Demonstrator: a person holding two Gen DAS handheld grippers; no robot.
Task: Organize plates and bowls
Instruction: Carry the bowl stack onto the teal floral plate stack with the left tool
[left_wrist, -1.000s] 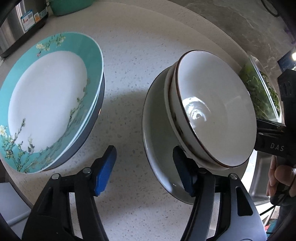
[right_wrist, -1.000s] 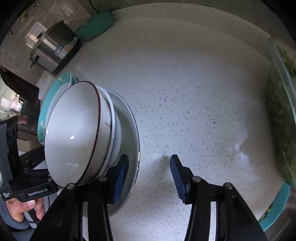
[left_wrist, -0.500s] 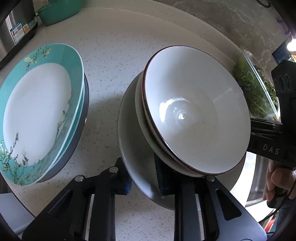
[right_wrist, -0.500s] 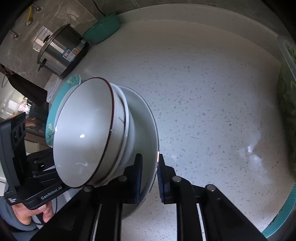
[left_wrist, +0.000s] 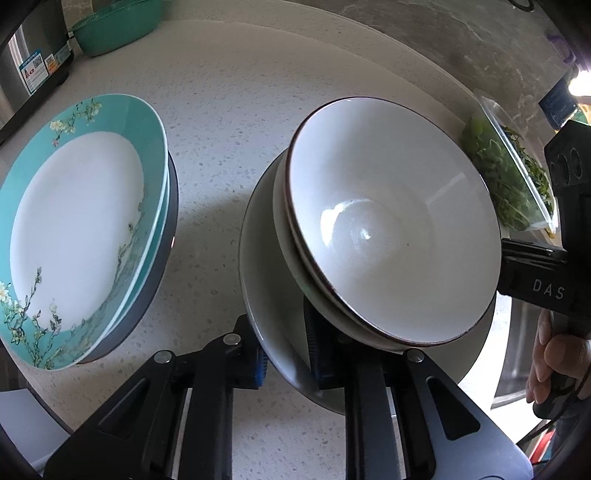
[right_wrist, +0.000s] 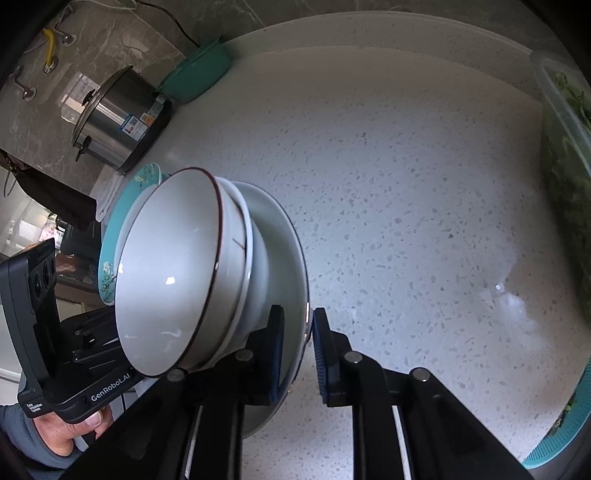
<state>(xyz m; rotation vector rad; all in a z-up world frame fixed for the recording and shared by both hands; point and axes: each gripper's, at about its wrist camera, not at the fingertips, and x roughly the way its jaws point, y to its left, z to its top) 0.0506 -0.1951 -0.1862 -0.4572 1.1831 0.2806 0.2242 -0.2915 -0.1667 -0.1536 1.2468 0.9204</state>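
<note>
Bright daylight, sharp focus, fisheye-bent edges, soft shadows

You can read "DAS" in white letters on the black body of the right gripper (left_wrist: 532, 254) where it pokes in at the edge of the left wrist view, and "GenRobot.AI" on the housing of the left gripper (right_wrist: 88, 343) in the right wrist view, with a smaller white label below it that's too tiny to make out. The steel cooker (right_wrist: 118, 118) has a few coloured stickers on its side, but you can't read any of the print on them.
</note>
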